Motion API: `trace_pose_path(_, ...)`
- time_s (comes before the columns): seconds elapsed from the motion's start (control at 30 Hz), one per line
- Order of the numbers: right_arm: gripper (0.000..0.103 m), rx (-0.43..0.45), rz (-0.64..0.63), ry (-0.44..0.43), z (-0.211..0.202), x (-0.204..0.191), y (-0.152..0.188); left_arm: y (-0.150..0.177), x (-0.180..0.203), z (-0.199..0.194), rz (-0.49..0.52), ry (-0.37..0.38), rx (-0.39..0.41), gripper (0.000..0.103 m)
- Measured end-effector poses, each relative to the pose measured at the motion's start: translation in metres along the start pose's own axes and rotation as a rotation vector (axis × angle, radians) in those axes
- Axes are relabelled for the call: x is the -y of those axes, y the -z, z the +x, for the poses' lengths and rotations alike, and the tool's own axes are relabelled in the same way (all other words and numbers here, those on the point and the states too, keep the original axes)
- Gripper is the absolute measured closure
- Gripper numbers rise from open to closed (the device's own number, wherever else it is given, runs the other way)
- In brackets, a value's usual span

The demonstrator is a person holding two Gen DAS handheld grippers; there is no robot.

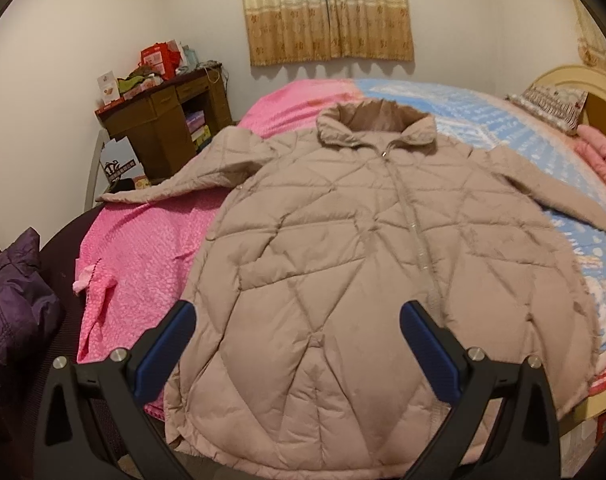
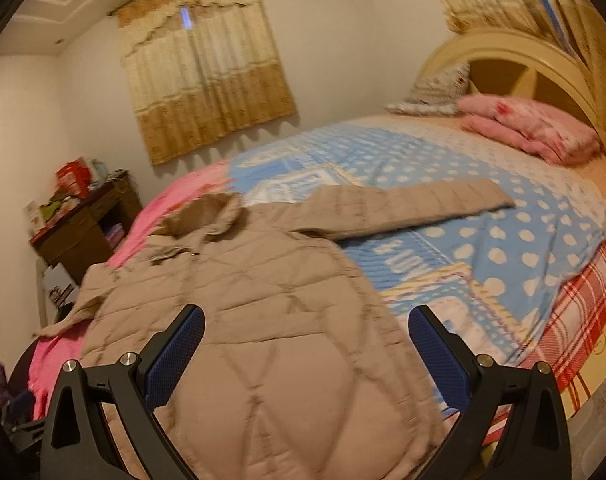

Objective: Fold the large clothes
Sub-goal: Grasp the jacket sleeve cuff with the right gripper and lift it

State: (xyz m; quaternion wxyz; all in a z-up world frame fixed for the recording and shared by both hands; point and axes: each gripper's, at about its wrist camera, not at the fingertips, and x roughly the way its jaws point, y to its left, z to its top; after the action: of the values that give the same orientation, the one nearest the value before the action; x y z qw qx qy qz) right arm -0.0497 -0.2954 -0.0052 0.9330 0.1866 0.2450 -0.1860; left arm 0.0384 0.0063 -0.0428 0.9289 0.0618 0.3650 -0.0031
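While both claws gape, jacket (image 1: 343, 248) lies ahead (zipped).

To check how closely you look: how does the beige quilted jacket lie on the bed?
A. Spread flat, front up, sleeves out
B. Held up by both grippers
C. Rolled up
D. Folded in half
A: the beige quilted jacket lies spread out, zipper up, each sleeve stretched sideways.
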Motion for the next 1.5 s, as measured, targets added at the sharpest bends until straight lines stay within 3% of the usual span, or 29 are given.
trace_pose_path(0.13,0.001,-0.055,0.107,-0.003,0.027,0.046,-0.017,-0.007,0.009,0.020,0.021,-0.023,-0.024,0.000)
trace_pose_path(0.23,0.001,-0.081,0.216,-0.040,0.048,0.092,-0.034,-0.020,0.007,0.033,0.002,0.066,-0.024,0.000)
trace_pose_path(0.4,0.001,-0.082,0.487,-0.026,0.081,0.185,-0.063,-0.043,-0.003,0.060,-0.061,0.109,0.012,0.000)
trace_pose_path(0.5,0.002,-0.066,0.626,-0.039,0.101,0.230,-0.074,-0.057,-0.011,0.087,-0.134,0.059,0.008,0.000)
trace_pose_path(0.57,0.002,-0.066,0.732,-0.081,0.119,0.256,-0.079,-0.061,-0.014,0.103,-0.150,0.016,-0.004,0.000)
trace_pose_path(0.67,0.004,-0.052,0.847,-0.070,0.146,0.285,-0.086,-0.064,-0.013,0.129,-0.148,-0.057,-0.025,0.000)
trace_pose_path(0.83,0.021,-0.064,0.884,0.003,0.199,0.317,-0.106,-0.059,-0.011,0.159,-0.171,-0.066,-0.086,0.000)
trace_pose_path(1.03,0.028,-0.047,0.849,0.077,0.242,0.328,-0.135,-0.046,-0.003,0.166,-0.156,-0.111,-0.067,0.000)
trace_pose_path(1.07,0.033,-0.052,0.839,0.098,0.247,0.329,-0.138,-0.045,-0.001,0.166,-0.149,-0.121,-0.057,0.000)
trace_pose_path(1.13,0.078,-0.083,0.838,0.123,0.258,0.338,-0.137,-0.043,0.001,0.166,-0.143,-0.135,-0.044,0.000)
trace_pose_path(1.2,0.094,-0.090,0.855,0.114,0.261,0.347,-0.130,-0.041,0.001,0.166,-0.144,-0.137,-0.034,0.000)
trace_pose_path(1.27,0.095,-0.104,0.814,0.118,0.260,0.347,-0.134,-0.042,0.000,0.167,-0.148,-0.133,-0.030,0.000)
trace_pose_path(1.33,0.097,-0.108,0.691,0.138,0.255,0.332,-0.152,-0.043,-0.002,0.169,-0.154,-0.124,-0.028,0.000)
trace_pose_path(1.5,0.098,-0.016,0.420,0.042,0.216,0.249,-0.200,-0.044,-0.009,0.170,-0.187,-0.071,-0.040,0.000)
